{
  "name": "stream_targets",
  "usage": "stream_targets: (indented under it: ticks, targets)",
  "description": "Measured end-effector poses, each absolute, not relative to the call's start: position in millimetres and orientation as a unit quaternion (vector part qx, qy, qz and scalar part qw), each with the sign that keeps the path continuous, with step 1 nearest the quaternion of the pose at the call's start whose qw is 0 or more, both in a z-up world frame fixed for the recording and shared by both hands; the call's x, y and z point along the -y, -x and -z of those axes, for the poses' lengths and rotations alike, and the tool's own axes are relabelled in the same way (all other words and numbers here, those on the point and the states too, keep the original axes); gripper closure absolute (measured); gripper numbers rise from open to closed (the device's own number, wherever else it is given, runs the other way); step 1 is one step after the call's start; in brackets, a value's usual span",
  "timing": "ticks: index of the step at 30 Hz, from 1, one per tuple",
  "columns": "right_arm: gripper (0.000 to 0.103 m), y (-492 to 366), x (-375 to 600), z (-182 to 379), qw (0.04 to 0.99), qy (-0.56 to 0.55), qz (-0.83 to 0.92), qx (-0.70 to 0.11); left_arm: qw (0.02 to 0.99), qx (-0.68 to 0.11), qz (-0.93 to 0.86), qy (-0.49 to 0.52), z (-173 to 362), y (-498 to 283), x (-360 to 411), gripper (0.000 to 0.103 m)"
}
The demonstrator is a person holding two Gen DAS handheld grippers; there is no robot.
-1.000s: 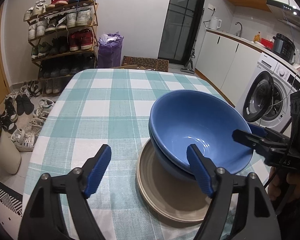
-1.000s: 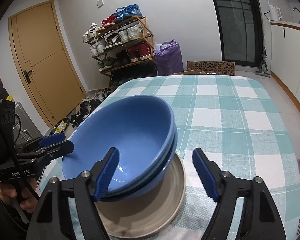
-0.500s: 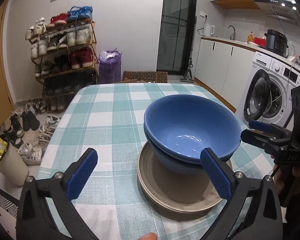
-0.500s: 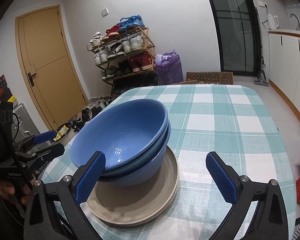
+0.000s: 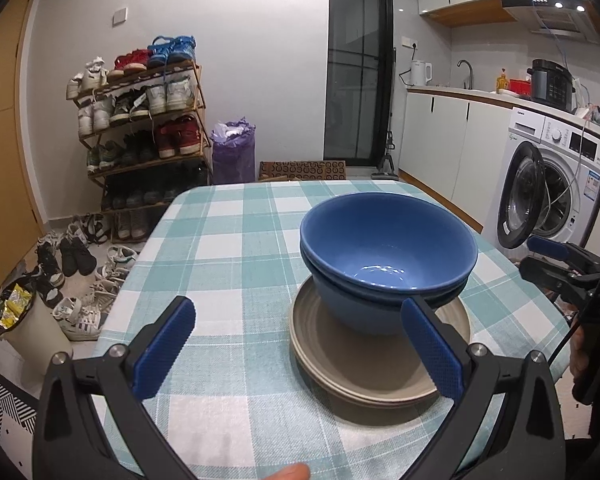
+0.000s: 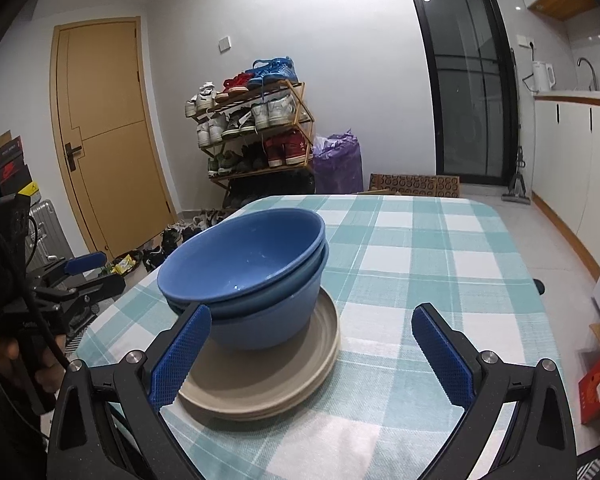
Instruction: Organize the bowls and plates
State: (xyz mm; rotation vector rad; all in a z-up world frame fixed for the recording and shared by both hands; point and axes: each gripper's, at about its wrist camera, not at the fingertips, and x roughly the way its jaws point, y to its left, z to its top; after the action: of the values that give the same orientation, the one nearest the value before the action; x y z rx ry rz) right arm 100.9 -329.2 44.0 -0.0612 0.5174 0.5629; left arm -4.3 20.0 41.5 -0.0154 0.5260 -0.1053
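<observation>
Two blue bowls [image 5: 388, 256] [image 6: 248, 264] sit nested one in the other on a stack of beige plates [image 5: 364, 376] [image 6: 276, 380], all on the green-and-white checked tablecloth [image 5: 228, 256] [image 6: 412, 264]. My left gripper [image 5: 300, 344] stands wide open near the table's front, with its right finger in front of the bowls and nothing between the pads. My right gripper [image 6: 312, 344] is also wide open and holds nothing; its left finger overlaps the bowls' near side. Each gripper shows at the edge of the other's view.
A shoe rack [image 5: 140, 120] and a purple bag [image 5: 234, 156] stand beyond the table's far end. A washing machine [image 5: 548, 192] with its door open and a kitchen counter are on the right, a wooden door [image 6: 104, 132] on the left. Shoes lie on the floor.
Both grippers have opened wider and drawn back from the bowls toward the table's near edge. The bowls and plates stay where they were.
</observation>
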Motion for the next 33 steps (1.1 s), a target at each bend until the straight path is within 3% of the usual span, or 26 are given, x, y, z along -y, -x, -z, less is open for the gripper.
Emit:
stream_targets:
  ticks: [33]
  targets:
    - [0.001, -43.3, 332.9, -12.3, 0.926, 0.07, -0.302, -0.214, 0.974, -0.22, 0.051, 0.01, -6.9, 43.4, -15.6, 0.0]
